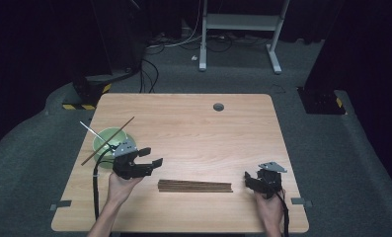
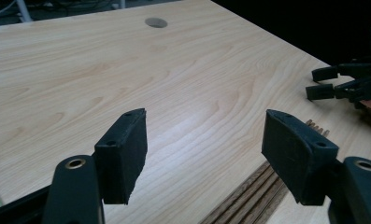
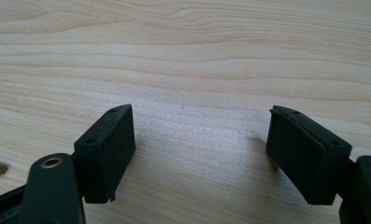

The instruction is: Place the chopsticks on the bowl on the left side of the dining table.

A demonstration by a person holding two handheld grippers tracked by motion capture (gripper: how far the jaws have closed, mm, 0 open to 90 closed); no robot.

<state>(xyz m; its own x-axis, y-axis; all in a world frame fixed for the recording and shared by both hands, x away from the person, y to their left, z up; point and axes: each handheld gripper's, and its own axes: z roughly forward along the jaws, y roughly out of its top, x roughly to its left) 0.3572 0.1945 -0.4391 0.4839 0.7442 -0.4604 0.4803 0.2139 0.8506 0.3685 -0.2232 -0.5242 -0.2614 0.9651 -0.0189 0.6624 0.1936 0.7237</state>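
High view: we are holding the left claw (image 1: 150, 157) wide and empty beside the bowl (image 1: 104, 139), the right claw (image 1: 248, 178) likewise, chopsticks (image 1: 195, 186) lying between on the desk (image 1: 198, 128). Light, stiff, slippery; we are favouring mid-length.

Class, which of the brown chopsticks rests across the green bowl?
The single chopstick lying slantwise over the green bowl; the other chopsticks lie bundled flat on the table.
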